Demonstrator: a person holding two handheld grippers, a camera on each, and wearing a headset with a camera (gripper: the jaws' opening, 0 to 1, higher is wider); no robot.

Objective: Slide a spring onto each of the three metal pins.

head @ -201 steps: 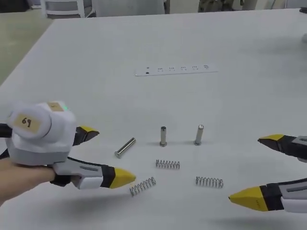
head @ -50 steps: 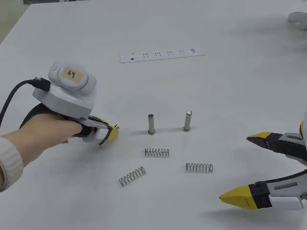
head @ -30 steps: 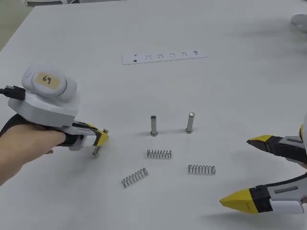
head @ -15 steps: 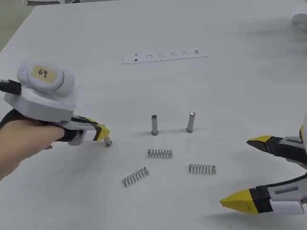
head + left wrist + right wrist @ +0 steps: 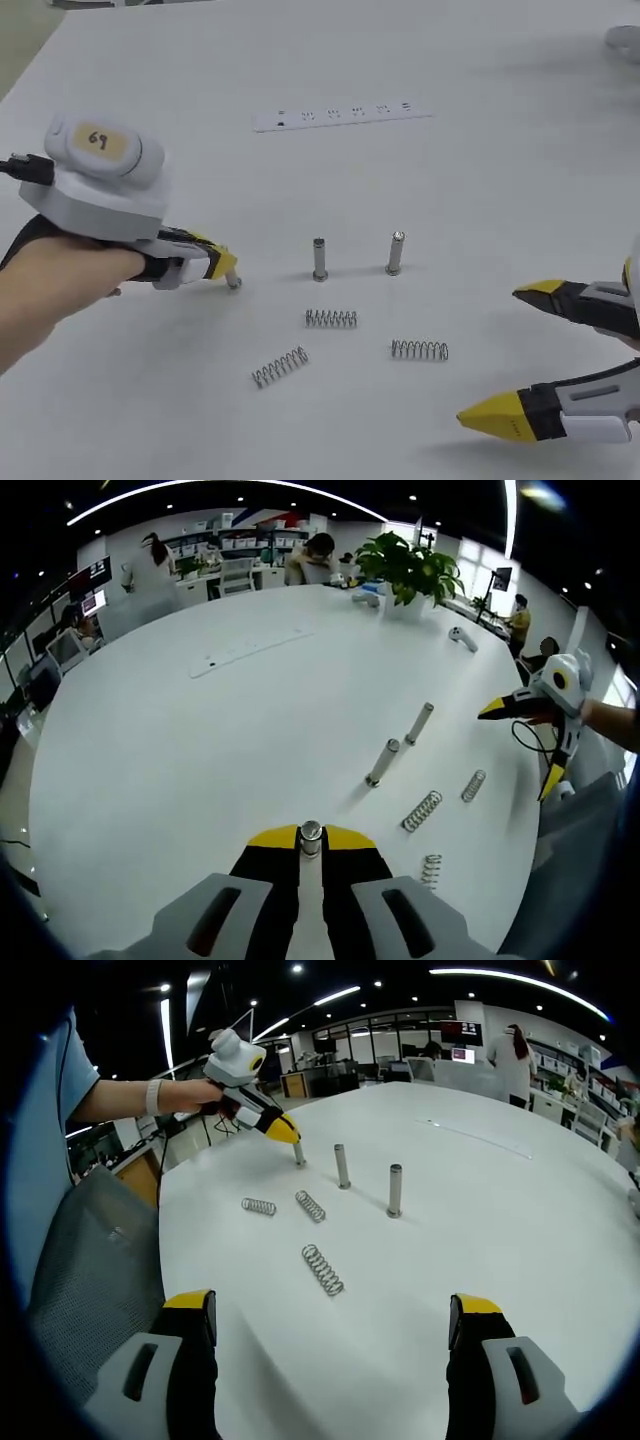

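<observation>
Left gripper (image 5: 225,268) clamping a pin (image 5: 233,281), two standing pins (image 5: 319,259), three loose springs (image 5: 331,318), right gripper (image 5: 497,354) agape

Pwr strip (image 5: 343,115) on wht table (image 5: 480,180)

Three metal pins: left pin (image 5: 233,282) (pinched between the tips of the left tool (image 5: 228,268)), middle pin (image 5: 319,259), right pin (image 5: 395,253). Three springs: near spring (image 5: 279,367), middle spring (image 5: 331,318), right spring (image 5: 419,349). Two tools, counting the right tool (image 5: 497,353). One white power strip (image 5: 345,114). One potted plant (image 5: 405,565). One table (image 5: 480,180) under it all.
</observation>
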